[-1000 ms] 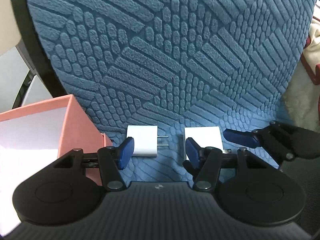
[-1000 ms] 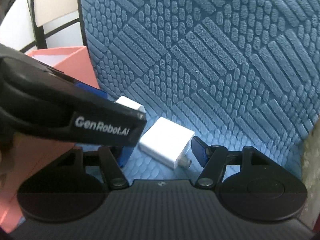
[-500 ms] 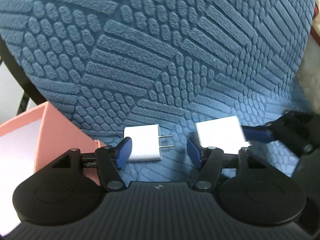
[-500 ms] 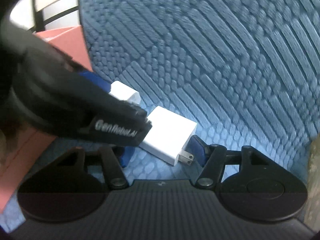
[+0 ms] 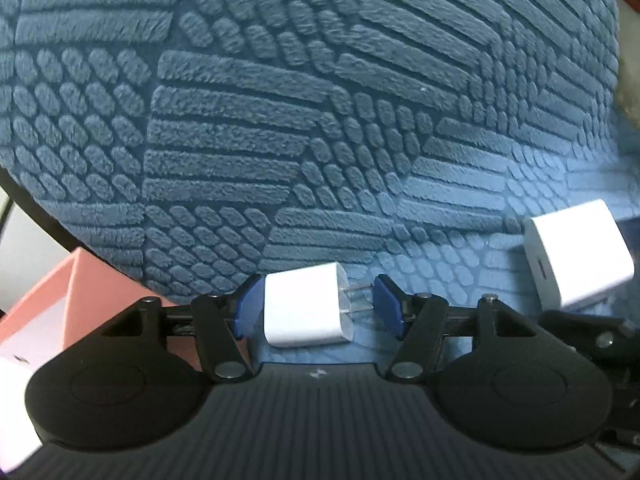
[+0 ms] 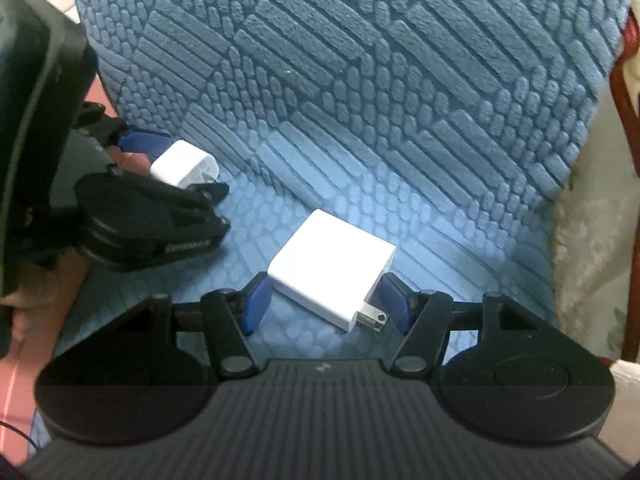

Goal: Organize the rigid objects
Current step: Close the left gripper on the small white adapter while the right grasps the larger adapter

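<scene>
**Two chargers bracketed, neither clamped yet**

The left gripper point(image 5: 318, 306) has its fingers point(image 5: 246, 306) spread on either side of the small charger point(image 5: 306, 310), which lies on the blue textured cushion point(image 5: 280, 128) with its prongs pointing toward the right-hand finger. The left finger sits just beside the charger's flat end; whether it touches is hard to tell, and the other finger is near the prong tips, so the hold looks released, not clenched. The right gripper point(image 6: 326, 302) likewise stands apart around the large charger point(image 6: 332, 266), which lies flat and skewed, one corner near the left finger and its folding plug point(image 6: 372, 314) near the right one.

Both chargers are probably light, stiff and smooth-sided plastic. A squeeze across flat body faces should hold; pressing on the prongs or a corner risks the piece twisting or slipping out.

The left view alone shows the pink box point(image 5: 76, 292), open with a pale inside, just left of the gripper: a likely destination. The right view alone shows the large charger's plug and its skew between the fingers.
</scene>
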{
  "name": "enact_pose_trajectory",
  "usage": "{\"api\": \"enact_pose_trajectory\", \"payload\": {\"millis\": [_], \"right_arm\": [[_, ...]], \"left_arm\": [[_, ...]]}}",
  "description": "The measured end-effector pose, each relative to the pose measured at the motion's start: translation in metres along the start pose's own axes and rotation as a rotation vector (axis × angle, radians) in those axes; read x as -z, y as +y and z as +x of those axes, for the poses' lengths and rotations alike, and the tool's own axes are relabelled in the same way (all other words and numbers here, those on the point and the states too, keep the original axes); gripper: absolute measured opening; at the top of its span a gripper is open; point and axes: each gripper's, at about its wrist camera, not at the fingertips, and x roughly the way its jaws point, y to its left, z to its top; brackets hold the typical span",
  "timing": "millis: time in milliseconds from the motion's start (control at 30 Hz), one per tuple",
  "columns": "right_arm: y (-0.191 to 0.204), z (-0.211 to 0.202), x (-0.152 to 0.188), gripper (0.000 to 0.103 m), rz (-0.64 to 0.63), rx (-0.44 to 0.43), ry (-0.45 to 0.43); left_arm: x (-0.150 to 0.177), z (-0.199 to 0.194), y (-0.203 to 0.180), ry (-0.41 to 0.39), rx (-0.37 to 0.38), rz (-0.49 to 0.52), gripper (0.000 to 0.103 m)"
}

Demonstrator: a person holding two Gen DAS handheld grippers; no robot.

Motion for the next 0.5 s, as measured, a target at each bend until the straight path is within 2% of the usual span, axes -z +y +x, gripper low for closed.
{"api": "enact_pose_trajectory", "payload": {"millis": [233, 500], "right_arm": [[-0.005, -0.011, 0.007, 0.064, 0.029, -0.001, 0.006], [-0.002, -0.023, 0.020, 0.064, 0.037, -0.003, 0.024]], "left_arm": [[0.008, -0.004, 0.004, -0.005, 0.028, -0.042, 0.064], [0.018, -0.032, 0.012, 0.019, 0.156, -0.135, 0.064]]}}
